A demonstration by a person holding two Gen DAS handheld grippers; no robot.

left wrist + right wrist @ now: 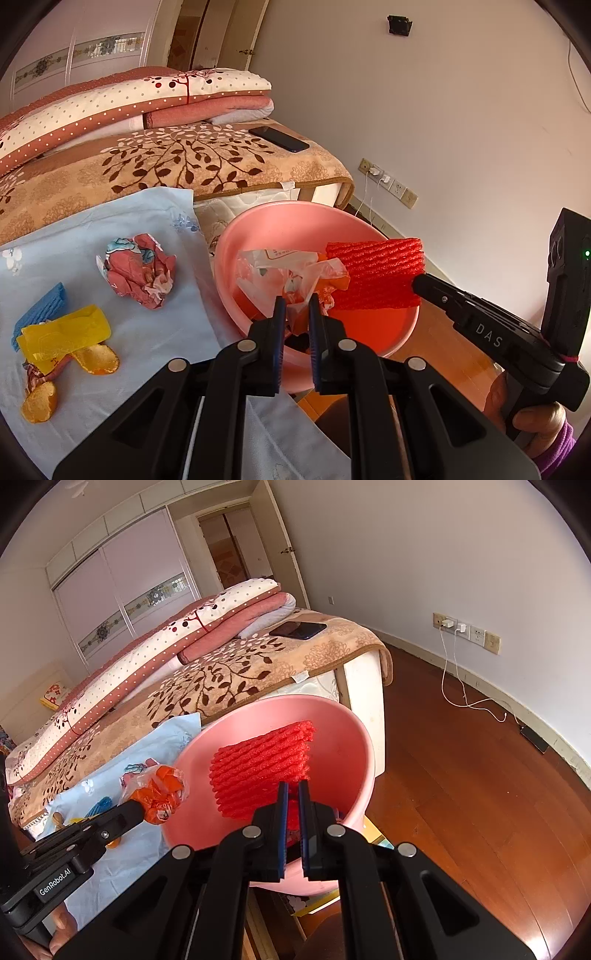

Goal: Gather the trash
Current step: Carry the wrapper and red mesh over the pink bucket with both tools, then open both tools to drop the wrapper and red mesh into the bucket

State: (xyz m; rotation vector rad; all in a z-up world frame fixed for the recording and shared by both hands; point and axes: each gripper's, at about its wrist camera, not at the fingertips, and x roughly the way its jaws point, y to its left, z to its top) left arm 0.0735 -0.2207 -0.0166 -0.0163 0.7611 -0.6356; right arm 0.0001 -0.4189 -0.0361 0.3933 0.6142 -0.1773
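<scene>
A: Pink basin (373,334) at bed edge; left claw (296,301) clamped on crinkled clear-and-orange wrapper (291,275) over it; right claw (293,788) pinching red foam fruit net (258,771) above the bowl.

B: Only from left wrist: crumpled pink paper (138,275), yellow wrapper (64,338), orange peels (96,360) on blue cloth (110,221).

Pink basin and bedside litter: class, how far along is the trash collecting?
Done: nothing visibly lies loose in the pink basin. In hand: left gripper holds a crumpled plastic wrapper, right gripper a red foam net, both over it. Left: crumpled paper ball, yellow wrapper, orange peels.
</scene>
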